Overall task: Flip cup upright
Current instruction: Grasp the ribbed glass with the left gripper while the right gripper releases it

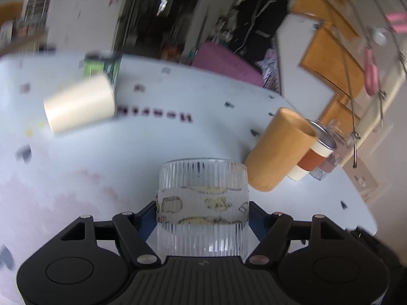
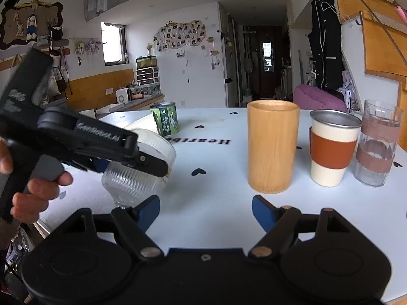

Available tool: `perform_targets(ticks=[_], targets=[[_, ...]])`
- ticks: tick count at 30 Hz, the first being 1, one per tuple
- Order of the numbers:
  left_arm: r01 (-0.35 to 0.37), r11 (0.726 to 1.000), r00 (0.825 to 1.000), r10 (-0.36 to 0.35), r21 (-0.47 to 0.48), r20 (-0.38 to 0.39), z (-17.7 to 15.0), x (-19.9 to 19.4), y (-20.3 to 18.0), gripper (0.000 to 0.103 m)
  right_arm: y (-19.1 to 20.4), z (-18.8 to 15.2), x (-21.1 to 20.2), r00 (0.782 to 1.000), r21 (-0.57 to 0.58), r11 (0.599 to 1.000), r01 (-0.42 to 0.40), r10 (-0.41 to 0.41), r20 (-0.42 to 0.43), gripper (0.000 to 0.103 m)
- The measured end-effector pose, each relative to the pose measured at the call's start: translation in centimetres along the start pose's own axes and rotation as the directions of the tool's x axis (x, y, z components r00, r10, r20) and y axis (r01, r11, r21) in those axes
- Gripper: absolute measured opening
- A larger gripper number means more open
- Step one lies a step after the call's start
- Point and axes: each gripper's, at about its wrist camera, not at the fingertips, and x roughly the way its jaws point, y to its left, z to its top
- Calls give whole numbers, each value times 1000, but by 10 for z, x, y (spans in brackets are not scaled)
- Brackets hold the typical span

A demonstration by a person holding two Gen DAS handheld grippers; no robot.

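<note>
The left gripper [image 1: 202, 209] is clamping its fingers on the ribbed glass cup [image 1: 202, 203], tilting it above the desk [image 2: 216, 167] at nine o'clock from the wooden cup [image 2: 272, 150]. The right gripper [image 2: 206, 212] is hovering with fingers spread, holding nothing.

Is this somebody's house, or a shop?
Probably a home: a photo collage on the wall, a black coat hanging up, and drinking cups like the wooden cup on a white table.
</note>
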Motion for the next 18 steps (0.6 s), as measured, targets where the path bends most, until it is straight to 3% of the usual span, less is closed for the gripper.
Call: perform_targets(ticks=[9,18], targets=[[-106,980,984,79,169,157,-10,-17,-25,74,3,-2,-2,1000,-15,1000,-13,13,5,80],[-121,963,979,76,242,188,-34,-31,-33,74,5,-7,-2,999,-21,999,-32,32,-12,80]])
